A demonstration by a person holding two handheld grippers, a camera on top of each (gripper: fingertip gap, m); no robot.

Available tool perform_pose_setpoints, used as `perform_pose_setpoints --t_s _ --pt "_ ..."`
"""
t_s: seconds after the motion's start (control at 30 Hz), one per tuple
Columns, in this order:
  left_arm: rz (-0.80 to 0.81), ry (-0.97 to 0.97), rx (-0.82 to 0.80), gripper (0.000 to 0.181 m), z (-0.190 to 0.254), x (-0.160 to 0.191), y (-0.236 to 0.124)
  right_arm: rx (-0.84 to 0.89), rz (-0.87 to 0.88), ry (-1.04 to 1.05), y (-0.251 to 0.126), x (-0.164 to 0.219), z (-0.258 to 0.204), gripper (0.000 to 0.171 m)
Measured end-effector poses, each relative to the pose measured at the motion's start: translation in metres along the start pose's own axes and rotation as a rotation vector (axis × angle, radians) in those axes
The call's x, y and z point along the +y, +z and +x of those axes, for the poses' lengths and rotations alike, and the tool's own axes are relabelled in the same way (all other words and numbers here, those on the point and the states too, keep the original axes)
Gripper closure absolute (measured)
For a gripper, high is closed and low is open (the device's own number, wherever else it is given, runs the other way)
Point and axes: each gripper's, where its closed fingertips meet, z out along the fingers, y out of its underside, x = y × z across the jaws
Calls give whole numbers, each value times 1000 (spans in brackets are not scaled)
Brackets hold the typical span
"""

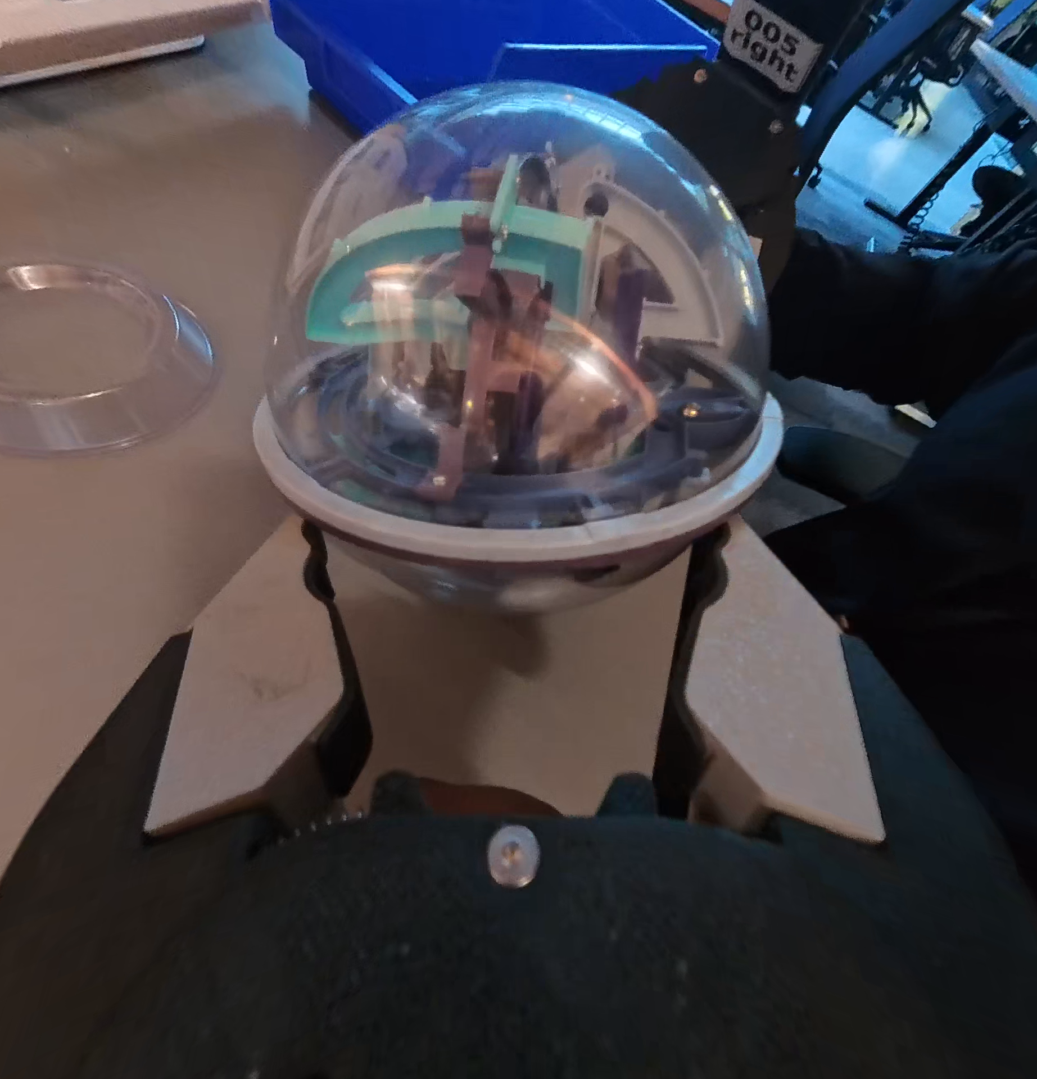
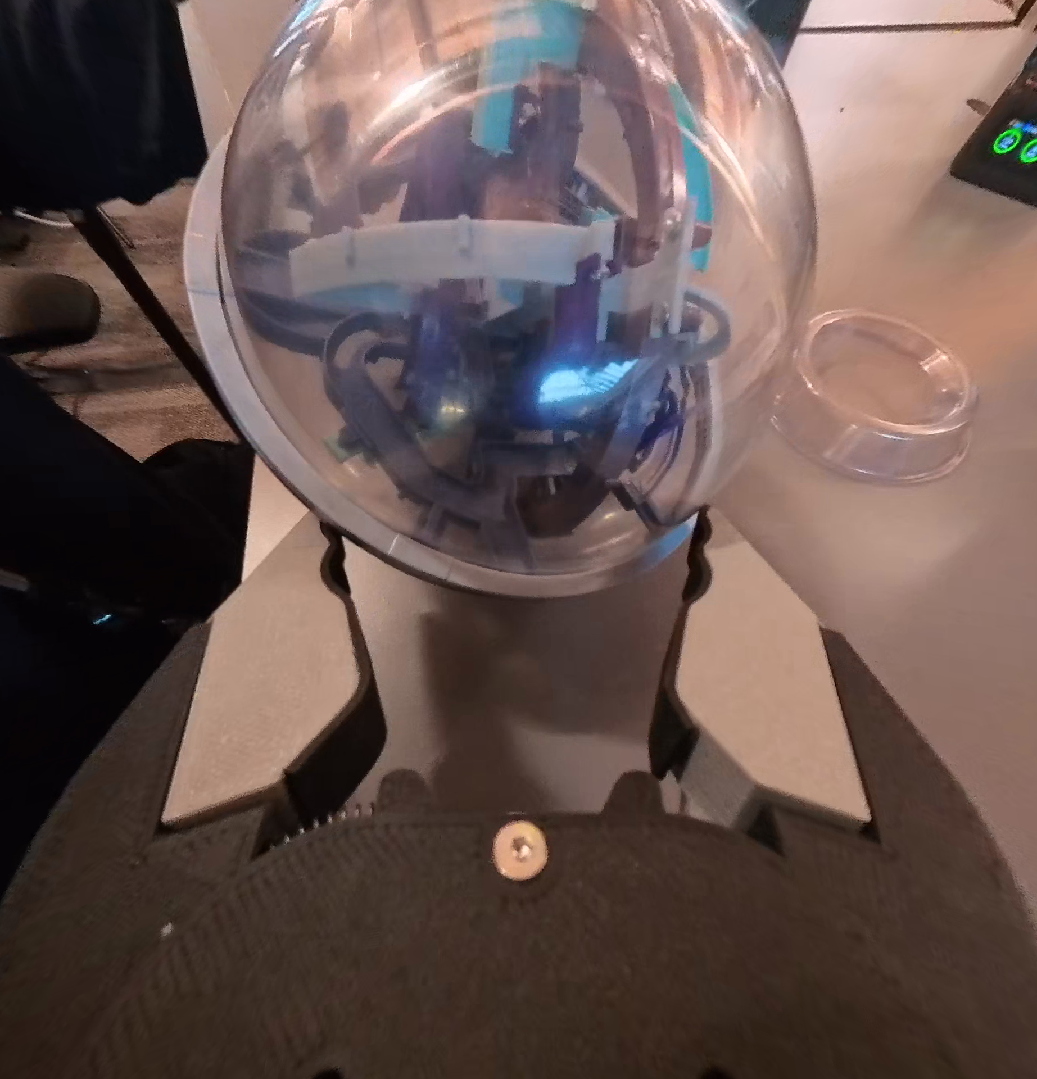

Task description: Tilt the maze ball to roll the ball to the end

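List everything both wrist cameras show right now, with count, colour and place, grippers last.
maze ball: one, clear shell, white rim, teal, purple and brown tracks inside; held off the table between both grippers.
clear stand: one, transparent ring; on the table, apart from the ball.
table: one, beige; under everything.
blue bin: one; far edge of table, left wrist view.
white flat item: one; far table corner, unclear what.
black device: one, green lights; on the table, right wrist view.
left gripper: fingers against the ball's lower half.
right gripper: fingers against the ball.
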Motion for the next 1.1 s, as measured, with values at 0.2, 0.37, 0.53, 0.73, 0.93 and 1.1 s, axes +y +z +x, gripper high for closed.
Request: perform_pose_setpoints --t_s 0.2,0.37,0.53,0.73,0.93,1.1 --pt "-31 -44 -39 53 1 -3 -2 -40 6 36 3 1 -1 56" --pt "-131 26 -149 50 4 -3 -6 -34 -16 -14 13 7 -5 56" --pt "-149 26 -161 47 2 0 -6 -21 -1 -3 14 4 -5 56" --pt "-155 78 -200 45 2 -2 -6 8 -36 -34 17 8 -5 56" --pt "-82 68 -148 45 -1 -4 -5 25 18 -28 8 -3 0 58" --pt "-66 77 -154 46 -2 -5 0 36 -34 -44 11 9 2 61"
